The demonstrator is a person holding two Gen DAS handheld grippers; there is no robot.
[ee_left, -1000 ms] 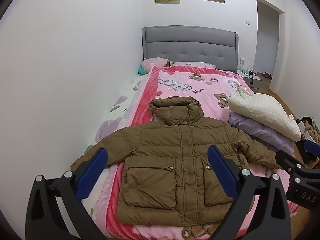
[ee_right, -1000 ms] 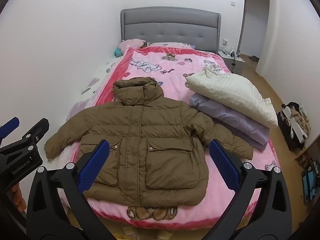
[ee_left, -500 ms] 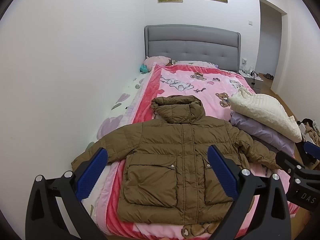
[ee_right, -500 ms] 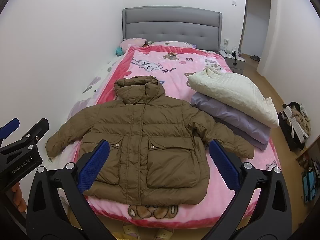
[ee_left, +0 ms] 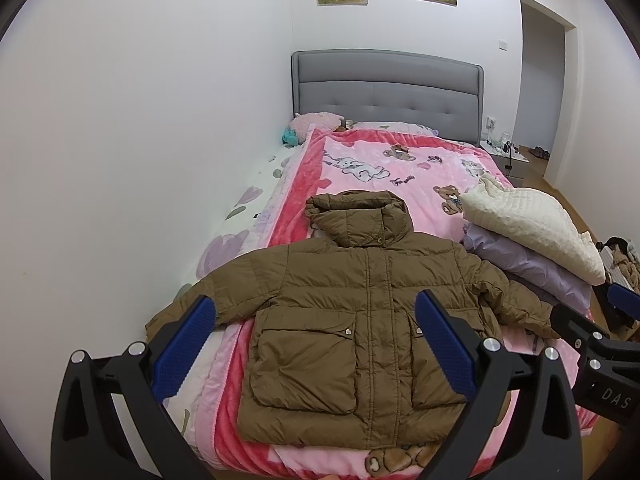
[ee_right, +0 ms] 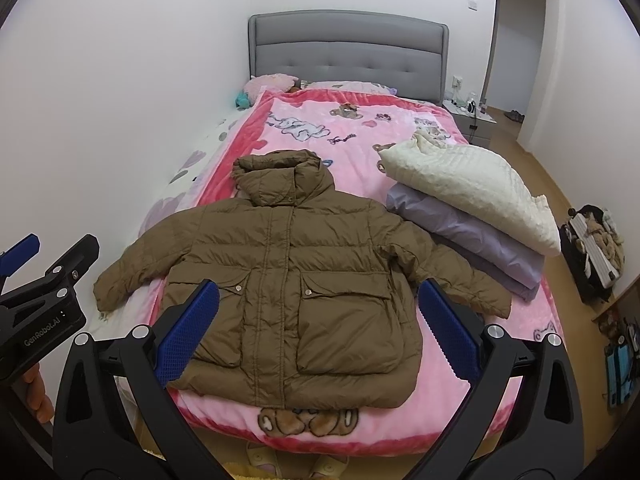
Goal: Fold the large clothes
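Observation:
A brown hooded puffer jacket (ee_left: 340, 320) (ee_right: 292, 276) lies flat and front-up on the foot end of the pink blanket (ee_left: 400, 172) (ee_right: 344, 132), sleeves spread to both sides, hood toward the headboard. My left gripper (ee_left: 316, 344) is open, held above and short of the jacket's hem, nothing between its blue pads. My right gripper (ee_right: 320, 328) is open as well, over the hem area, touching nothing. In each wrist view the other gripper shows at the frame's edge.
A cream quilt on folded lilac bedding (ee_right: 472, 196) is stacked on the bed's right side beside the jacket's sleeve. A white wall (ee_left: 140, 140) runs along the bed's left. Grey headboard (ee_right: 348, 48) at the far end; bags (ee_right: 596, 240) on the floor at right.
Both grippers have pulled back and risen slightly, so the jacket sits a little lower and farther in view. The jacket itself has not moved; both grippers stay open.

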